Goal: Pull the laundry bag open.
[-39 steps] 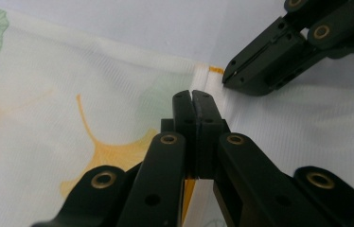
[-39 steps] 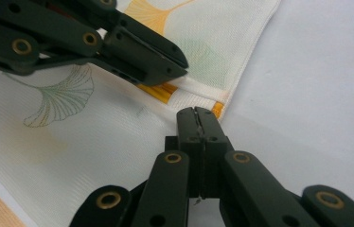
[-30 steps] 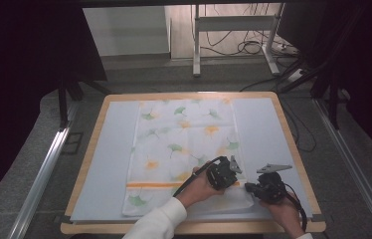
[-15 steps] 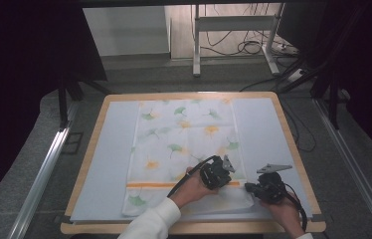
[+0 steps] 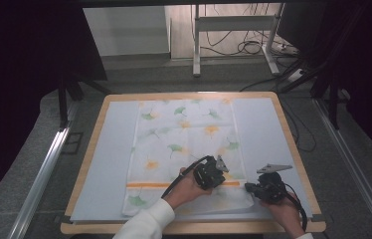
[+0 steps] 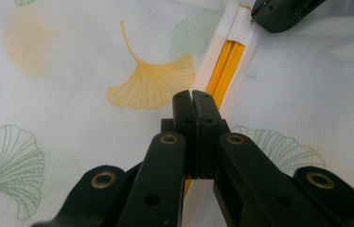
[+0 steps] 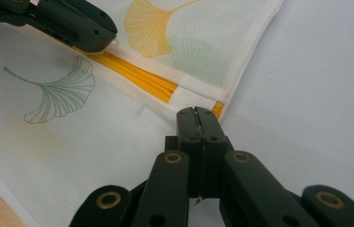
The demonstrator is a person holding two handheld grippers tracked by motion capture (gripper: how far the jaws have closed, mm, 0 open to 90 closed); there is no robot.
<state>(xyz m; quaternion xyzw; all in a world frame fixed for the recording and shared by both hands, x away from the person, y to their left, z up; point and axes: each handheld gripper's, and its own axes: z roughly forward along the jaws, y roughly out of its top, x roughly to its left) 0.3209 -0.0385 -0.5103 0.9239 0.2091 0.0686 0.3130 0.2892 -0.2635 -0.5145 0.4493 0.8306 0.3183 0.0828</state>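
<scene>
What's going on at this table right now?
A person is working on a white cloth printed with ginkgo leaves, spread flat on the table, with a gripper in each hand. The left gripper sits, jaws shut, over the cloth's orange stripe. The right gripper, also shut, is at the cloth's near right edge, by the stripe's end. Whether either pinches the fabric is unclear.

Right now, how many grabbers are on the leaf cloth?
2. The left gripper sits on the cloth by its orange stripe. The right gripper is at the cloth's near right edge. Both are shut, with no cloth seen between the jaws.
</scene>
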